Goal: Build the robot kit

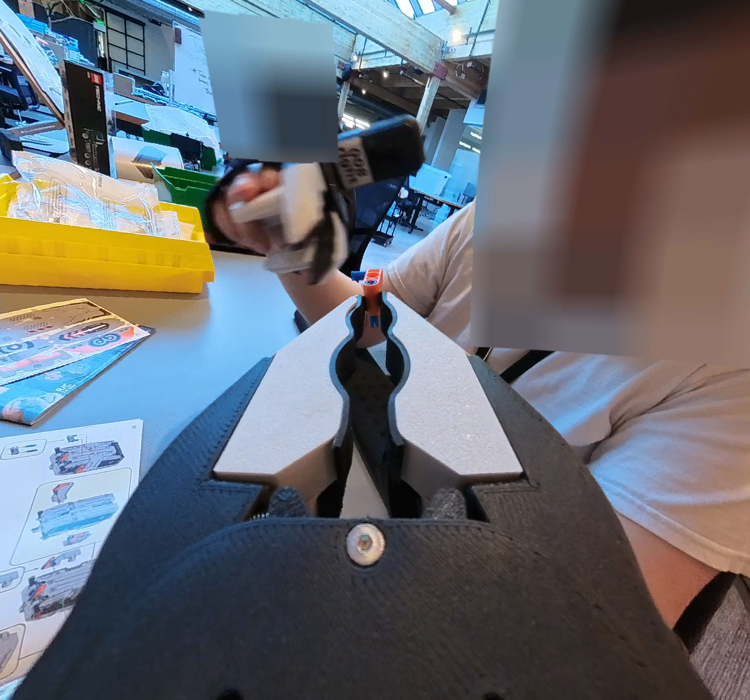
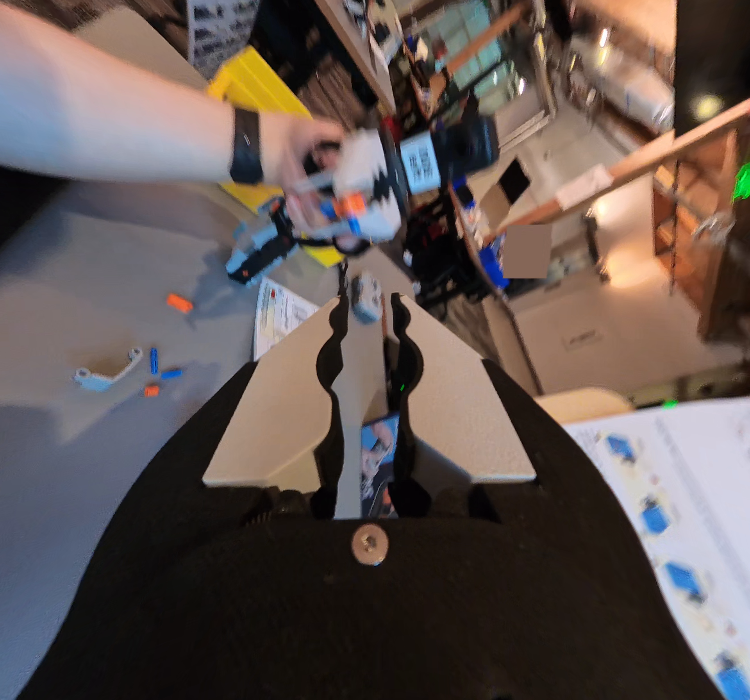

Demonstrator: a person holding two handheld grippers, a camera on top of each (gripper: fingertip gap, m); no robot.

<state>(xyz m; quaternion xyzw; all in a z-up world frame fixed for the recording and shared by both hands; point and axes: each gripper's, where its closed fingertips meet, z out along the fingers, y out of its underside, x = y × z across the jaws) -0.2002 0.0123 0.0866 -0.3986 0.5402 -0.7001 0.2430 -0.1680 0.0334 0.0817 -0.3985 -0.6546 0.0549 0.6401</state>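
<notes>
Pinching a small orange toy beam [image 1: 372, 282] with blue pins in it, right at the tips of the left gripper [image 1: 370, 304]. Jaws closed to a thin slit on that beam. Held up in the air above the grey table [image 1: 227, 339], just in front of a person's arm, with most of the beam poking out past the tips.

Holding nothing in the right gripper [image 2: 367, 300]. Jaws a little apart, with a narrow gap. Pointing down at the table, with a small grey piece [image 2: 366, 295] seen through the gap, too blurry to tell if touching.

Could go wrong: only a tiny bit of the beam gripped, so might twist or pop out with a bump or a fast swing. Might then drop off the table edge. Lots of blur in the right wrist view, so maybe moving fast.

Seen only from the left wrist view: a yellow bin [image 1: 101, 258] full of clear plastic bags [image 1: 81, 201], a sticker sheet on a booklet [image 1: 61, 356], a building sheet [image 1: 61, 498], a tall black box [image 1: 87, 120] and a green bin [image 1: 190, 189].

Seen only from the right wrist view: a half-built grey toy model [image 2: 259, 250], a loose orange piece [image 2: 179, 302], small blue pins [image 2: 154, 360] and a curved grey piece [image 2: 105, 372], all lying apart on the table.
</notes>
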